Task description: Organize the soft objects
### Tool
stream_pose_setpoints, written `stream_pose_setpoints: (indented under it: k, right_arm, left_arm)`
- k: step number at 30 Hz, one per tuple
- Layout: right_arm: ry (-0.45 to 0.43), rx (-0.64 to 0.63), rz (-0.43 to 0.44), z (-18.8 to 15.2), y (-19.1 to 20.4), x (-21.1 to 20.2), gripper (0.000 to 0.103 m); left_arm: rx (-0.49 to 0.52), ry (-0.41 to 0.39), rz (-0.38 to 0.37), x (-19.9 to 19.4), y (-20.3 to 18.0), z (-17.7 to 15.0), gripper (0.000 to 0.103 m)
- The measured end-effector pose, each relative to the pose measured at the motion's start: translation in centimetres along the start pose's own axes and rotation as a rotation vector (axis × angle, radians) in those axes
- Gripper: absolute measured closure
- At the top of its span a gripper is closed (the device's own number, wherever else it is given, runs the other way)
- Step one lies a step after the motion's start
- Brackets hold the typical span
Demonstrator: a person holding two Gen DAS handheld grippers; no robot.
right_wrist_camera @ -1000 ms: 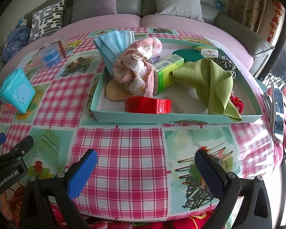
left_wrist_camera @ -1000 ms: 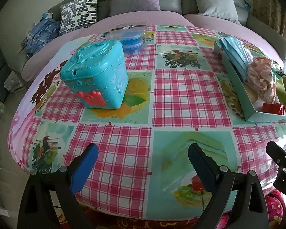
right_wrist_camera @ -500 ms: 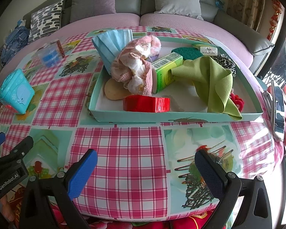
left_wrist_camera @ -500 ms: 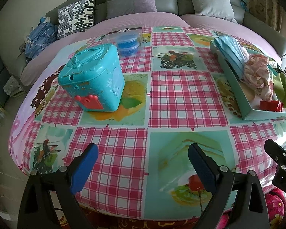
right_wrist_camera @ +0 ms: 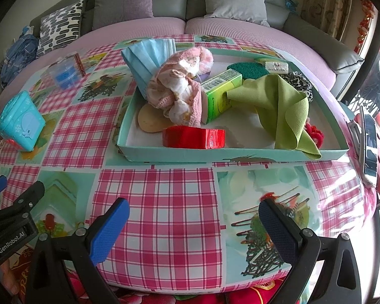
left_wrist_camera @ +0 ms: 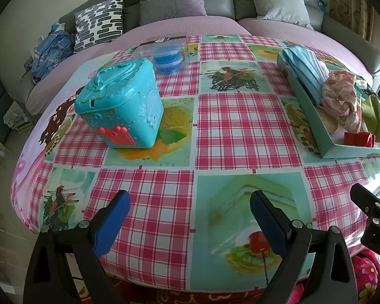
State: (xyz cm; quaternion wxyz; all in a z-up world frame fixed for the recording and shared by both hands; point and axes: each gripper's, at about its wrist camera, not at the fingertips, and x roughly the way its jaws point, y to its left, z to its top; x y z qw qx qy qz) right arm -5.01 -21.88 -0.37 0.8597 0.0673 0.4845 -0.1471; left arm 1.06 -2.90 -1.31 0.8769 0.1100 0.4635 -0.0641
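The soft objects are found gathered in the teal tray (right_wrist_camera: 230, 153), directly ahead of the right tongs (right_wrist_camera: 193, 224) and well apart from them. Inside it, a pink cloth (right_wrist_camera: 182, 86) is bunched against a stack of blue face masks (right_wrist_camera: 149, 58) at the far left corner, and a green cloth (right_wrist_camera: 281, 106) is draped over the near right wall. A leopard-print scrunchie (right_wrist_camera: 300, 83) and a red knitted item (right_wrist_camera: 315, 136) are noted at the right side. Hard items share the tray: a red tape roll (right_wrist_camera: 193, 138), a green carton (right_wrist_camera: 221, 92) and a tan disc (right_wrist_camera: 149, 120).

Compared with 1 second ago, nothing in the tray has been displaced. Only the viewpoints have changed: in the right wrist view the tray now sits slightly higher and farther off, and in the left wrist view the teal toy box (left_wrist_camera: 121, 106) and the clear container of blue discs (left_wrist_camera: 168, 55) appear lower and more fully ahead of the left tongs (left_wrist_camera: 190, 221). A slight pulling back or raising of both tongs is inferred.

Both tongs are spread wide, with nothing between their pads, above the near edge of the bench (right_wrist_camera: 159, 202).

For the task, no sorting progress is recorded in this interval. The mixed tray would fit either a pile awaiting separation or a finished collection; this cannot be settled.
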Motion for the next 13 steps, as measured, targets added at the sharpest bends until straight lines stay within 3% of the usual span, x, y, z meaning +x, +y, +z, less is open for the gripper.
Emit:
stream_pose_setpoints:
  k: [13]
  right_arm:
    - [0.001, -0.002, 0.0, 0.01, -0.02, 0.02, 0.0]
  left_arm:
    - [-0.001, -0.013, 0.013, -0.31, 0.11, -0.06, 0.008]
